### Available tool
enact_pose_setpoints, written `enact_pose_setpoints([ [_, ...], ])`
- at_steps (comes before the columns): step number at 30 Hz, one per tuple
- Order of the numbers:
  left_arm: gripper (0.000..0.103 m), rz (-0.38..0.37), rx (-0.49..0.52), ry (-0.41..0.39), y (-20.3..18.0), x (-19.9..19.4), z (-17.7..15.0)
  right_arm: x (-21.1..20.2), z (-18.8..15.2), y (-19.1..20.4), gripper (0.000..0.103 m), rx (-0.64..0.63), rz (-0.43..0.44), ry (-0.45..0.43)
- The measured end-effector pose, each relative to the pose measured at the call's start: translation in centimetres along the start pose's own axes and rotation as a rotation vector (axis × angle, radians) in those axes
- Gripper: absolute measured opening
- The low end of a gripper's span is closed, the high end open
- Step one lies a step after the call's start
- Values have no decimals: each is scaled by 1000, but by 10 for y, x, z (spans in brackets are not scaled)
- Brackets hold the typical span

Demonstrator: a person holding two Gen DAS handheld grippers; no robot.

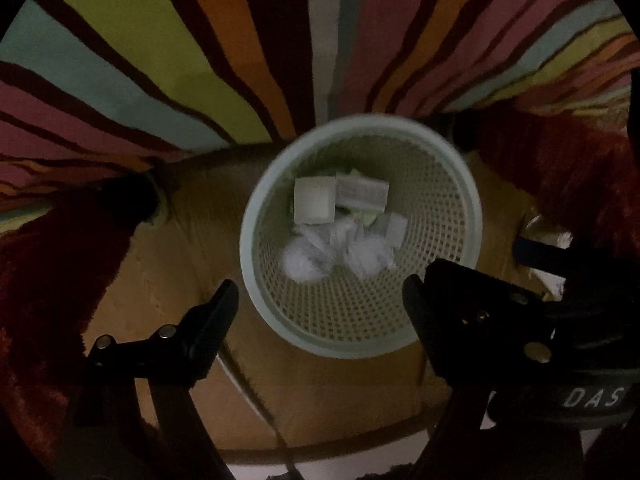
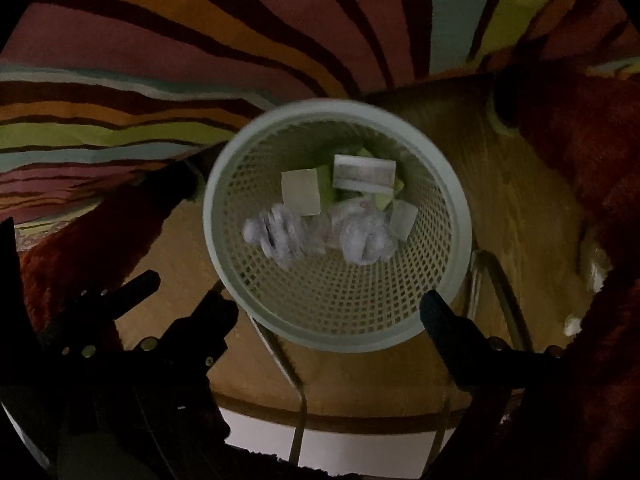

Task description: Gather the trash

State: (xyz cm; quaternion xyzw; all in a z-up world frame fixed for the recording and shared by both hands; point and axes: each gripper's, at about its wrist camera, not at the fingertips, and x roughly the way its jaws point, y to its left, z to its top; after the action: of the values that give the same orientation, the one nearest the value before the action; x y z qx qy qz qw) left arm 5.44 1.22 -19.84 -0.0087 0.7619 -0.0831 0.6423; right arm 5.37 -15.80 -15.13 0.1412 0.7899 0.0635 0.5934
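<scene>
Left gripper (image 1: 320, 296): released, holding nothing.
Right gripper (image 2: 328, 312): released, holding nothing.
Basket (image 1: 474, 216): holds crumpled paper (image 1: 308, 258), small boxes (image 1: 314, 200).
Advice: lift clear without knocking the rim.

Left gripper (image 1: 320, 292): pointing steeply down, jaws spread wide, nothing between the pads; black fingers sit lower left and lower right of its own frame. Right gripper (image 2: 328, 308): same steep downward pose, jaws wide apart, empty; fingers at lower left and lower right of its frame. The two sit close side by side: each shows as a dark shape at the other's frame edge.
</scene>
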Motion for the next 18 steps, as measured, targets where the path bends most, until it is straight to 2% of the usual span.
enact_pose_setpoints([
  [6,82,3,9,-132,-5,-28,-1,-39,-16,2,95,-28,34,-161],
  [15,82,-2,22,-291,-10,-66,-8,-88,-33,29,95,-110,4,-366],
  [18,82,-11,17,-360,-9,-80,-11,-88,-30,30,95,-128,-6,-416],
])
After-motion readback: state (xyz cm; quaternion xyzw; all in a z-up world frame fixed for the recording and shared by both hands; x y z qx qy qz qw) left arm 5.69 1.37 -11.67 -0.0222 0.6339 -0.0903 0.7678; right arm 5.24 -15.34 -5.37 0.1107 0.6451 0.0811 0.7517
